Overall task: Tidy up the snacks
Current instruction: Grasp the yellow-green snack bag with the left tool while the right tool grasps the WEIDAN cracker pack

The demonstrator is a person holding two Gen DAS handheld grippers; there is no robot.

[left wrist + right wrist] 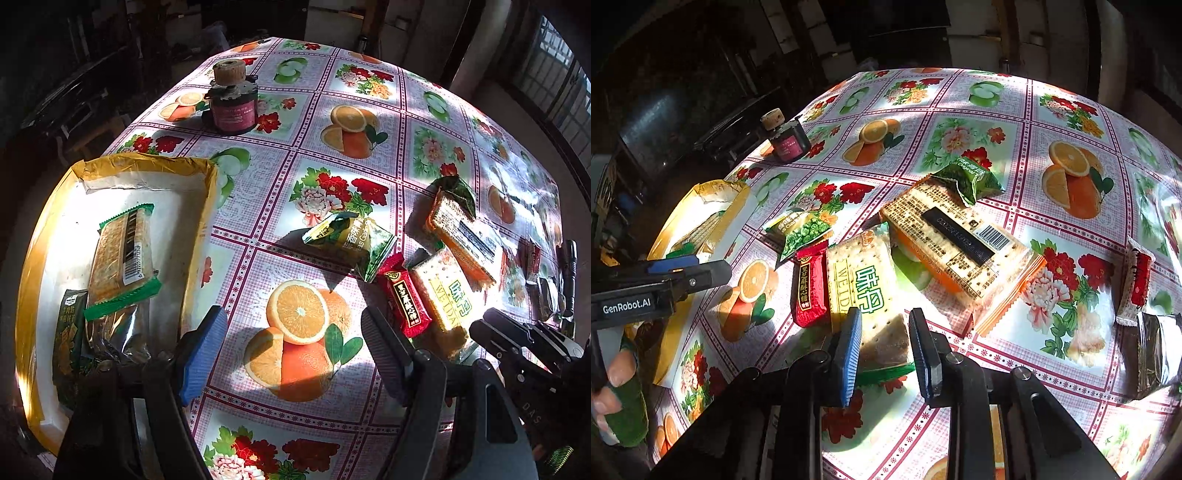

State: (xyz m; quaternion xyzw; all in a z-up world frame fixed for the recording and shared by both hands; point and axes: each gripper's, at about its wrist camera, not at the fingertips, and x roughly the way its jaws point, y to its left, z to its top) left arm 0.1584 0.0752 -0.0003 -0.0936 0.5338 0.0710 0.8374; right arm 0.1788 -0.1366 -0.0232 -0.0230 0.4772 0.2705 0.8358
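A yellow-rimmed box (207, 206) at the table's left holds a green-edged cracker pack (122, 254) and a dark green packet (68, 343). My left gripper (291, 350) is open and empty, just right of the box over the tablecloth. My right gripper (884, 339) is closed around the near end of the yellow cracker pack (866, 284), also seen in the left wrist view (441, 291). Beside it lie a red candy packet (809, 291), a green pea packet (801, 230), a long orange cracker pack (964, 251) and a small green packet (975, 177).
A dark jar (232, 107) with a cork lid stands at the far left of the fruit-print tablecloth (332, 122). A red-white packet (1137, 284) and a silver packet (1156, 350) lie at the right. The table edge drops off on the left.
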